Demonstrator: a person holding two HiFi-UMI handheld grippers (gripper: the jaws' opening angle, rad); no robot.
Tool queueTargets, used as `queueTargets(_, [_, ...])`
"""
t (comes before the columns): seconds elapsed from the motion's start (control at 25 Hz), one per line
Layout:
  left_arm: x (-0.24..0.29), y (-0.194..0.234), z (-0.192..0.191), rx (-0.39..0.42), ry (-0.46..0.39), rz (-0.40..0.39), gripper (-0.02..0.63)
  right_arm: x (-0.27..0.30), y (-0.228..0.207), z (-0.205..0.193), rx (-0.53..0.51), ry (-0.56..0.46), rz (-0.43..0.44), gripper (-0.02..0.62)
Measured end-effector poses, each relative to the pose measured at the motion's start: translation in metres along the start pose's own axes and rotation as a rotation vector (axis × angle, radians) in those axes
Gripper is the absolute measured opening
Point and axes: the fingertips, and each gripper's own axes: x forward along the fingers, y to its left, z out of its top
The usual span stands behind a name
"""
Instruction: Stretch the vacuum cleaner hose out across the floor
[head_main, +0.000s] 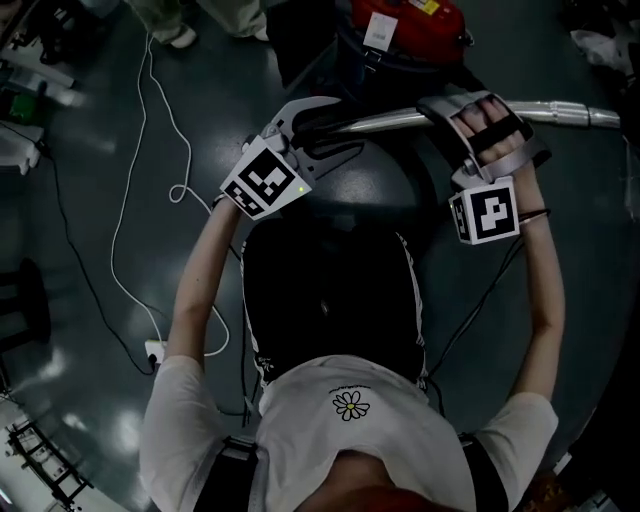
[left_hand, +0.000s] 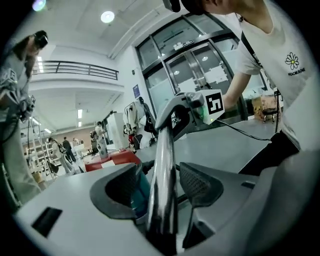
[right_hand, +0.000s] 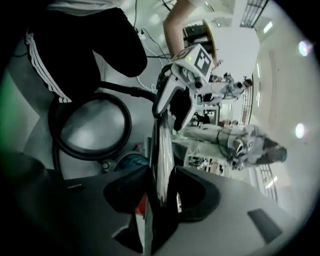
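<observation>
While left gripper (left_hand: 162, 190) and right gripper (right_hand: 160, 192) each clamp the shiny chrome wand tube (head_main: 390, 120), the black flexible hose (right_hand: 127, 120) lies looped on the floor beyond the right gripper's jaws. Looks like the pull-out step: next, draw tube away from red canister (head_main: 405, 25), no kinks.

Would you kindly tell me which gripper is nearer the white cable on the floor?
Left. The left gripper grips the chrome wand right of the white cable; the right gripper grips it farther right.
</observation>
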Motion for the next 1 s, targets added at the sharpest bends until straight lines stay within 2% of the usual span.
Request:
queueTargets(0.24, [-0.017, -0.004, 0.013, 0.105, 0.058, 0.050, 0.255, -0.016, -0.044, 0.055, -0.186, -0.078, -0.078, 0.187])
queueTargets(0.32, [-0.021, -0.004, 0.014, 0.151, 0.086, 0.100, 0.252, -0.015, -0.052, 0.075, -0.258, -0.099, -0.100, 0.187])
queueTargets(0.36, [-0.025, -0.002, 0.013, 0.158, 0.096, 0.135, 0.201, -0.014, -0.055, 0.085, -0.279, -0.106, -0.107, 0.188])
queueTargets(0.4, [-0.030, 0.000, 0.012, 0.154, 0.099, 0.172, 0.163, -0.013, -0.059, 0.093, -0.284, -0.112, -0.109, 0.189])
queueTargets(0.48, [-0.046, 0.002, 0.008, 0.128, 0.093, 0.246, 0.163, -0.011, -0.067, 0.106, -0.272, -0.143, -0.120, 0.190])
queueTargets(0.6, [-0.077, -0.001, 0.001, 0.108, 0.113, 0.359, 0.163, -0.016, -0.078, 0.134, -0.282, -0.257, -0.230, 0.224])
queueTargets(0.72, [-0.108, -0.005, 0.000, 0.110, 0.129, 0.425, 0.163, -0.030, -0.093, 0.159, -0.289, -0.339, -0.373, 0.272])
queueTargets(0.8, [-0.127, 0.001, 0.000, 0.081, 0.124, 0.464, 0.163, -0.042, -0.118, 0.156, -0.217, -0.328, -0.462, 0.295])
queueTargets(0.84, [-0.142, 0.007, -0.004, 0.046, 0.132, 0.498, 0.163, -0.053, -0.141, 0.145, -0.142, -0.303, -0.539, 0.295])
queueTargets(0.92, [-0.186, 0.022, -0.027, -0.060, 0.180, 0.611, 0.163, -0.082, -0.198, 0.108, 0.050, -0.260, -0.725, 0.295])
queueTargets(1.0, [-0.232, 0.029, -0.061, -0.198, 0.232, 0.733, 0.163, -0.106, -0.232, 0.080, 0.259, -0.305, -0.815, 0.293])
